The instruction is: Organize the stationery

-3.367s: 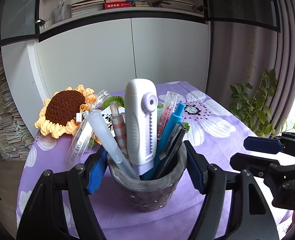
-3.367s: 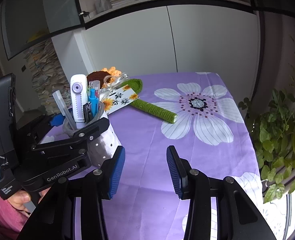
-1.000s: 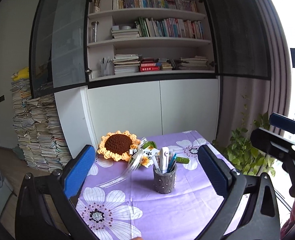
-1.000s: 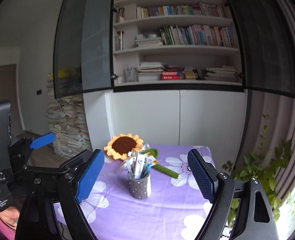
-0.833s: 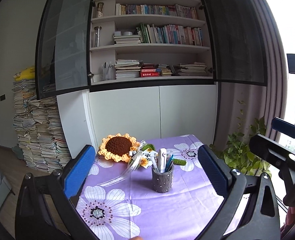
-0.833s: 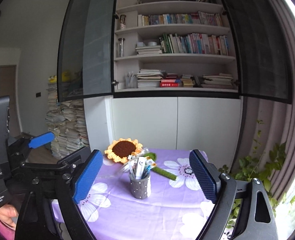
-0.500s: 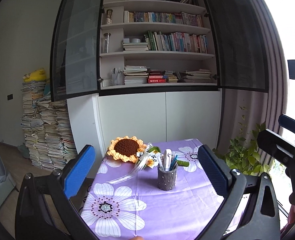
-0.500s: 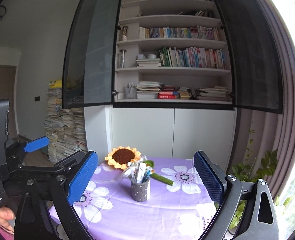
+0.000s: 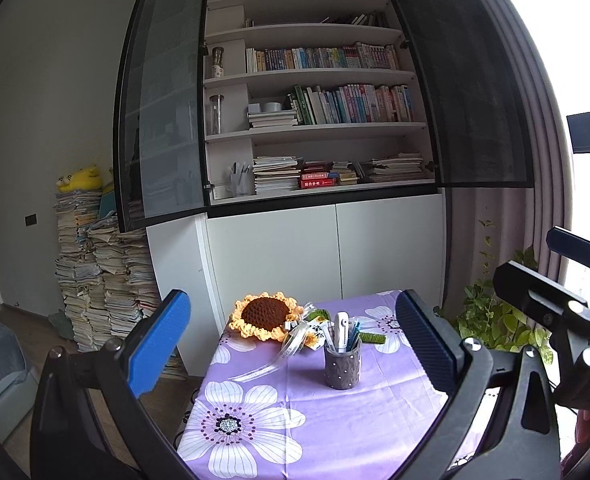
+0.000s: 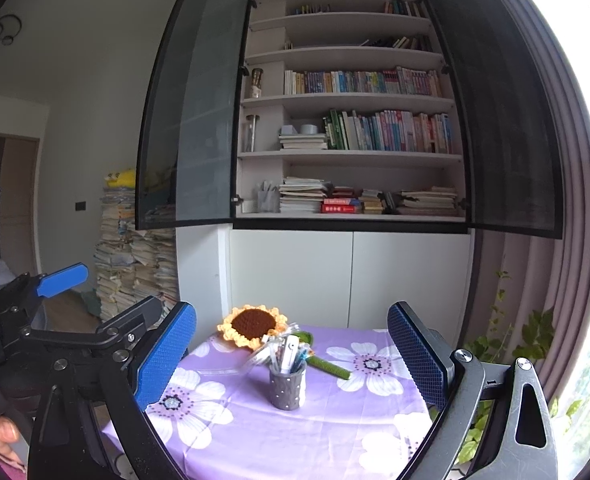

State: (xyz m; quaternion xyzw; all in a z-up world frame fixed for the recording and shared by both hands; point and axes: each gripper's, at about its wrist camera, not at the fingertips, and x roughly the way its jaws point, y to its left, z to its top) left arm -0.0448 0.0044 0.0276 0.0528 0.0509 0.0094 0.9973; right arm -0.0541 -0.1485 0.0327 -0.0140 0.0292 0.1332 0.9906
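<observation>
Purple floral tablecloth [image 9: 335,432] ahead; your pen holder [image 9: 342,364] stands loaded at twelve o'clock, sunflower [image 9: 265,315] at eleven. Left gripper [image 9: 291,344] and right gripper [image 10: 291,354] gape empty, well back — job looks finished.

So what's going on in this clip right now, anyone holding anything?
Nothing is held. A person has both tools back from the table: the left hand-held gripper and the right hand-held gripper are open and empty. The right one's jaws have just been opening, with nothing between them. The grey pen holder, filled with pens and a white correction tape, stands upright on the purple flowered tablecloth, near a crocheted sunflower.
</observation>
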